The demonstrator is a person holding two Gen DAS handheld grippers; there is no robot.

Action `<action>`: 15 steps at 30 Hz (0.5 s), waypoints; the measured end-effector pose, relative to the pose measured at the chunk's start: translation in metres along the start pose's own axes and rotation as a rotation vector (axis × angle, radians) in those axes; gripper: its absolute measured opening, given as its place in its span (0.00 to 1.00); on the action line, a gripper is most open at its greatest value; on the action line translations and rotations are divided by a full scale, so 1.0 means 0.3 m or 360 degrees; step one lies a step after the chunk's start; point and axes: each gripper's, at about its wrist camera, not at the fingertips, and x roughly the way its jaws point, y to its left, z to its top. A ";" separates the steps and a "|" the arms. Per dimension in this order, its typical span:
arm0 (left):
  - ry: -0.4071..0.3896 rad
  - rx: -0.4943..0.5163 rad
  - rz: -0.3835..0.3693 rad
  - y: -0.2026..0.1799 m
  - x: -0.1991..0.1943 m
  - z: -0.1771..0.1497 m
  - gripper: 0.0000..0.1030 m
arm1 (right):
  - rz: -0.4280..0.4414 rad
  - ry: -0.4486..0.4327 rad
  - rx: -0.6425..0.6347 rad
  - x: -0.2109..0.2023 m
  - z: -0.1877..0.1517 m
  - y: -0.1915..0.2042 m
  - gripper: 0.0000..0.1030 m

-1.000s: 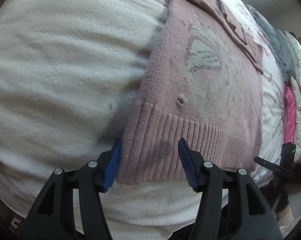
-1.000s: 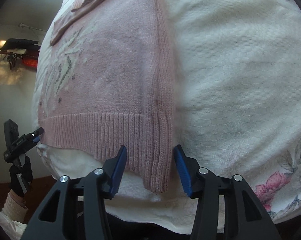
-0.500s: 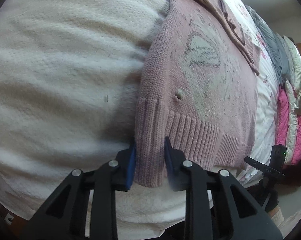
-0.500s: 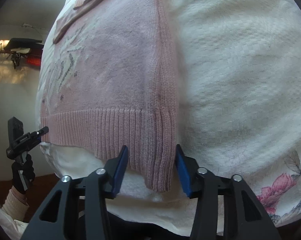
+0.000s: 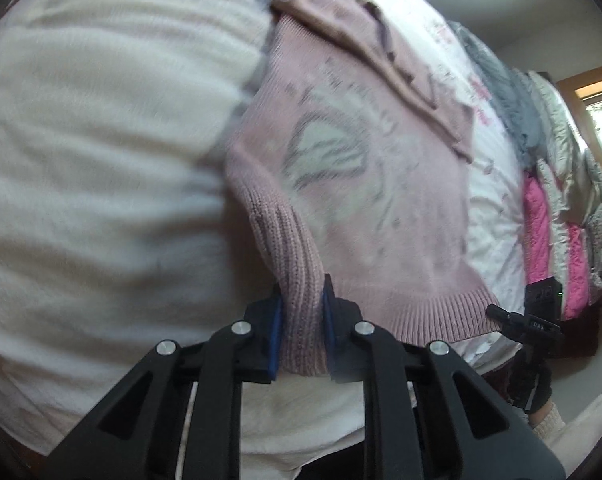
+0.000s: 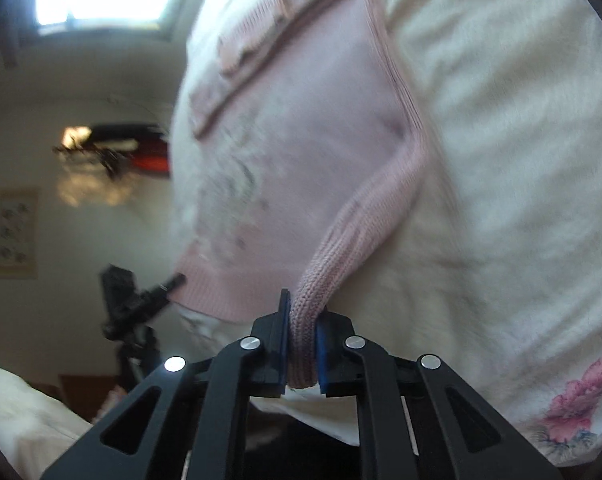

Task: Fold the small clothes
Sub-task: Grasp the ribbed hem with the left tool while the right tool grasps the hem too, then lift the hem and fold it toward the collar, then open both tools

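Left wrist view: left gripper (image 5: pixel 301 320) now clamped tight on the ribbed hem corner of the pink sweater (image 5: pixel 381 184); 1 s ago its fingers stood wide apart w/ the hem flat between them, 0.5 s ago half closed. Hem corner is bunched and lifted off the white blanket (image 5: pixel 101 160), rest of sweater lies on the bed w/ sleeve folded across top. Frame blurred. Right wrist view: right gripper (image 6: pixel 303 340) likewise pinched hard on the opposite hem corner of the sweater (image 6: pixel 301 128); earlier its fingers were apart around flat fabric. Side seam now pulled up into a taut ridge above the blanket (image 6: pixel 521 160). Other gripper visible at far hem corner in each view.
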 end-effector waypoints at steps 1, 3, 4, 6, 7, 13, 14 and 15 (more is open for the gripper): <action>-0.0023 0.0000 -0.0027 -0.007 -0.004 0.021 0.15 | 0.0053 -0.0039 0.0015 -0.020 0.024 0.007 0.10; -0.0072 -0.0009 -0.0068 -0.017 -0.008 0.063 0.15 | 0.0167 -0.0120 0.0055 -0.053 0.080 0.013 0.10; -0.0094 -0.0019 -0.0086 -0.024 -0.007 0.085 0.15 | 0.0208 -0.0146 0.0073 -0.062 0.102 0.010 0.10; -0.0141 -0.0033 -0.0116 -0.030 0.000 0.141 0.15 | 0.0272 -0.0190 0.0101 -0.073 0.162 0.004 0.10; -0.0156 -0.0039 -0.0125 -0.032 0.009 0.170 0.15 | 0.0277 -0.0203 0.0104 -0.076 0.190 0.002 0.10; -0.0185 -0.0016 -0.0133 -0.028 0.082 0.330 0.15 | 0.0283 -0.0262 0.0149 -0.045 0.371 -0.031 0.10; -0.0185 -0.0024 -0.0115 -0.023 0.102 0.356 0.15 | 0.0286 -0.0266 0.0164 -0.035 0.399 -0.043 0.10; -0.0184 -0.0037 -0.0115 -0.012 0.116 0.380 0.15 | 0.0290 -0.0268 0.0185 -0.015 0.425 -0.052 0.10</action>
